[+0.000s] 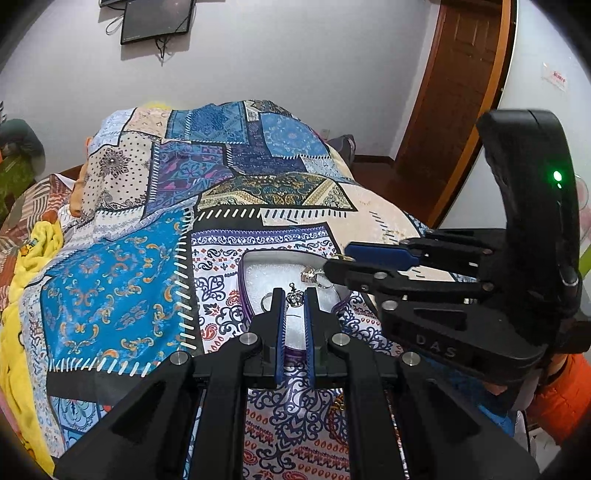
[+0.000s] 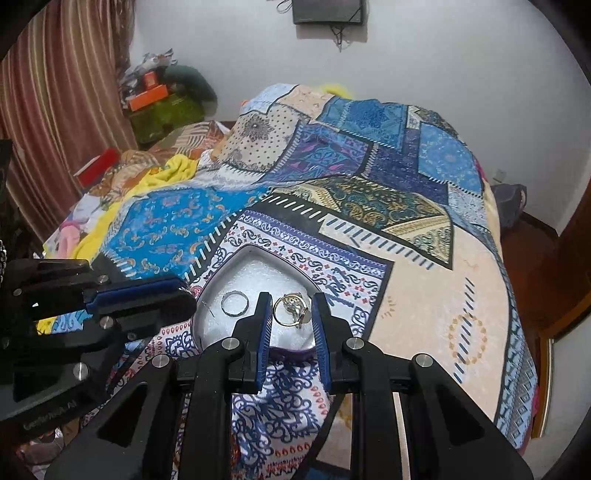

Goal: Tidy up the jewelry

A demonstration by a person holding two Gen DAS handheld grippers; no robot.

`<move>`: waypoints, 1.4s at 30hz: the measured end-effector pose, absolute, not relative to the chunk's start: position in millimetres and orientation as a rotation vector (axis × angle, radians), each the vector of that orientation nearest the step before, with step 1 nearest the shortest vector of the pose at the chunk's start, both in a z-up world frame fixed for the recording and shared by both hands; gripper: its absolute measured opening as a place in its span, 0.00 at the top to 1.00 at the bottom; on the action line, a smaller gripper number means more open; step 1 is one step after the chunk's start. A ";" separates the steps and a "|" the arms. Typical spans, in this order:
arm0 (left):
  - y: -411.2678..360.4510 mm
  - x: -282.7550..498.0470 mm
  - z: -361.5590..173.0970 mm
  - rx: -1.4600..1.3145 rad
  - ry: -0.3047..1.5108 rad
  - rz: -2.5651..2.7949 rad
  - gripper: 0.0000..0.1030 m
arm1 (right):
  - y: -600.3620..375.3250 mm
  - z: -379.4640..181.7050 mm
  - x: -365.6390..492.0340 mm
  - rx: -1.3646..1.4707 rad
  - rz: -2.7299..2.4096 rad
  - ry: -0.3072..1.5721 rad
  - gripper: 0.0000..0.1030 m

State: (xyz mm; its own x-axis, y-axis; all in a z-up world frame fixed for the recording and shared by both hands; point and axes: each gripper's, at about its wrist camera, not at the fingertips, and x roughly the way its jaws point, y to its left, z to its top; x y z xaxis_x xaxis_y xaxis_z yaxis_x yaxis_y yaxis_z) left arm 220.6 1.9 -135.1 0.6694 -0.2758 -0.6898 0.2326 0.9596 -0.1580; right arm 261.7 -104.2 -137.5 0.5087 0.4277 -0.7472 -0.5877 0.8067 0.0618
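Bed draped in patchwork quilt (image 1: 122, 280), blue and cream panels. On quilt, near edge: heart-shaped box (image 2: 255, 254), purple rim, white foam lining, lid off.

Inside box, per right wrist view: plain silver ring (image 2: 234, 302) at left, lying flat; gold ring (image 2: 290, 308) with ornate top just beside it, to the right. Per left wrist view: small crown-shaped charm (image 1: 294, 298) on the foam, silver ring with stone (image 1: 312, 275) behind it.

Left gripper (image 1: 294, 301) low over box, blue-padded fingers a narrow gap apart, crown charm between tips; contact with pads cannot be told.

Right gripper (image 2: 291, 306) also over box, jaws apart, gold ring framed between tips, not clamped.

Both tools angled toward the same box, tips near each other, apart.

Wall-mounted dark screen (image 1: 157, 20) above bed; wooden door (image 1: 461, 92) at right.
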 end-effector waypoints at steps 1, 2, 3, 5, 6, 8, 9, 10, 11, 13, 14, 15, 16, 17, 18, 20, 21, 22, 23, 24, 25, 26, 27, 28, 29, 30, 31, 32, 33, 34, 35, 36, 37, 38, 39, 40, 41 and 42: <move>1.5 221.7 -136.4 -0.057 0.790 -0.289 0.92 | -103.1 -139.5 263.2 -0.211 0.624 0.843 0.81; 0.9 222.8 -138.5 -0.053 0.796 -0.293 0.92 | -101.5 -141.8 265.2 -0.214 0.630 0.852 0.81; 0.3 223.9 -140.0 -0.051 0.801 -0.294 0.92 | -100.0 -143.6 266.5 -0.216 0.633 0.859 0.81; -0.5 226.0 -144.3 -0.046 0.815 -0.296 0.92 | -97.6 -147.8 268.6 -0.220 0.642 0.875 0.81; -0.5 226.6 -146.0 -0.045 0.820 -0.296 0.92 | -96.9 -149.3 269.3 -0.222 0.646 0.881 0.81; 0.3 227.3 -149.6 -0.044 0.827 -0.293 0.92 | -95.9 -151.5 268.9 -0.229 0.644 0.882 0.81; 1.2 227.7 -151.1 -0.047 0.830 -0.292 0.92 | -94.9 -151.7 268.7 -0.236 0.641 0.879 0.81; 2.1 228.3 -152.2 -0.050 0.832 -0.290 0.92 | -94.2 -151.7 267.7 -0.244 0.641 0.875 0.81; 3.1 228.9 -153.2 -0.055 0.835 -0.288 0.92 | -94.4 -151.2 266.7 -0.248 0.642 0.874 0.81; 5.5 230.7 -155.1 -0.067 0.842 -0.284 0.92 | -94.4 -150.6 266.7 -0.252 0.647 0.876 0.81; 6.2 231.2 -155.6 -0.070 0.845 -0.283 0.92 | -94.2 -150.5 266.9 -0.253 0.650 0.877 0.81; 6.9 231.4 -155.8 -0.074 0.846 -0.281 0.92 | -94.2 -150.1 266.4 -0.255 0.654 0.877 0.81; 7.5 231.2 -155.6 -0.077 0.843 -0.279 0.92 | -93.8 -149.8 266.0 -0.256 0.658 0.877 0.81; 7.7 230.9 -155.2 -0.077 0.841 -0.278 0.92 | -92.7 -150.2 266.3 -0.259 0.661 0.877 0.81; 7.3 230.7 -154.8 -0.075 0.841 -0.276 0.92 | -91.7 -150.5 265.7 -0.264 0.663 0.877 0.81; 7.1 230.3 -154.4 -0.071 0.842 -0.274 0.92 | -89.9 -151.1 264.3 -0.270 0.662 0.874 0.81; 7.5 229.9 -154.2 -0.072 0.841 -0.273 0.92 | -89.2 -151.2 263.8 -0.272 0.664 0.874 0.81; 8.0 229.5 -154.1 -0.073 0.841 -0.271 0.92 | -88.3 -151.1 263.1 -0.274 0.665 0.872 0.81; 8.8 229.4 -154.0 -0.074 0.841 -0.268 0.92 | -87.4 -151.1 262.6 -0.282 0.663 0.871 0.81; 9.8 229.3 -154.1 -0.075 0.842 -0.264 0.92 | -86.4 -151.3 262.5 -0.289 0.660 0.869 0.81; 10.9 229.2 -154.2 -0.078 0.843 -0.261 0.92 | -85.7 -151.2 262.0 -0.299 0.654 0.864 0.81; 11.8 228.7 -154.2 -0.081 0.843 -0.259 0.92 | -84.7 -151.0 261.3 -0.312 0.648 0.859 0.81; 13.1 228.5 -154.0 -0.086 0.842 -0.257 0.92 | -84.2 -150.9 260.4 -0.318 0.648 0.858 0.81; 14.7 228.3 -153.6 -0.094 0.840 -0.256 0.92 | -83.6 -150.5 259.9 -0.322 0.651 0.858 0.81; 15.6 228.3 -153.3 -0.099 0.839 -0.256 0.92 | -83.1 -150.0 259.2 -0.323 0.656 0.860 0.81; 16.6 228.7 -152.9 -0.103 0.839 -0.252 0.92 | -82.5 -149.5 258.1 -0.324 0.656 0.860 0.81; 17.2 228.7 -152.2 -0.103 0.838 -0.248 0.92 | -82.3 -148.8 257.4 -0.328 0.656 0.859 0.81; 17.7 228.3 -151.5 -0.100 0.836 -0.243 0.92 | -82.1 -148.3 256.5 -0.332 0.654 0.856 0.81; 18.0 227.6 -150.4 -0.097 0.835 -0.240 0.92 | -81.8 -147.0 255.5 -0.337 0.651 0.852 0.81; 18.3 226.5 -149.0 -0.096 0.833 -0.239 0.92 | -81.5 -145.5 254.2 -0.341 0.651 0.846 0.81; 18.6 225.3 -147.6 -0.095 0.831 -0.239 0.92 | -81.6 -143.3 252.6 -0.345 0.651 0.840 0.81; 19.1 223.8 -145.8 -0.094 0.827 -0.239 0.92 | -81.5 -142.3 251.0 -0.346 0.651 0.837 0.81; 19.6 222.0 -143.6 -0.092 0.822 -0.237 0.92 | -81.5 -140.4 249.1 -0.347 0.650 0.831 0.81; 19.8 220.8 -141.9 -0.090 0.817 -0.234 0.92 | -82.0 -137.6 247.3 -0.346 0.649 0.825 0.81; 20.1 218.8 -139.7 -0.086 0.810 -0.229 0.91 | -82.0 -136.3 245.7 -0.345 0.649 0.822 0.80; 20.3 216.8 -137.4 -0.081 0.804 -0.223 0.91 | -82.7 -134.0 243.9 -0.342 0.647 0.819 0.80; 20.4 215.4 -135.6 -0.078 0.800 -0.220 0.91 | -83.4 -132.5 242.5 -0.340 0.645 0.816 0.80; 20.1 213.4 -133.3 -0.075 0.796 -0.216 0.91 | -84.4 -130.5 240.8 -0.336 0.643 0.813 0.80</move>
State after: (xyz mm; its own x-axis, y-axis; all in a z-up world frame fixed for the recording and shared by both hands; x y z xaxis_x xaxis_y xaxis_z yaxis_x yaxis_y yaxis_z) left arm 213.4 20.1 -133.3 0.6787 -0.2206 -0.7005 0.1642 0.9753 -0.1481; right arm 240.8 -84.4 -130.5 0.5137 0.3993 -0.7594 -0.6465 0.7620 -0.0366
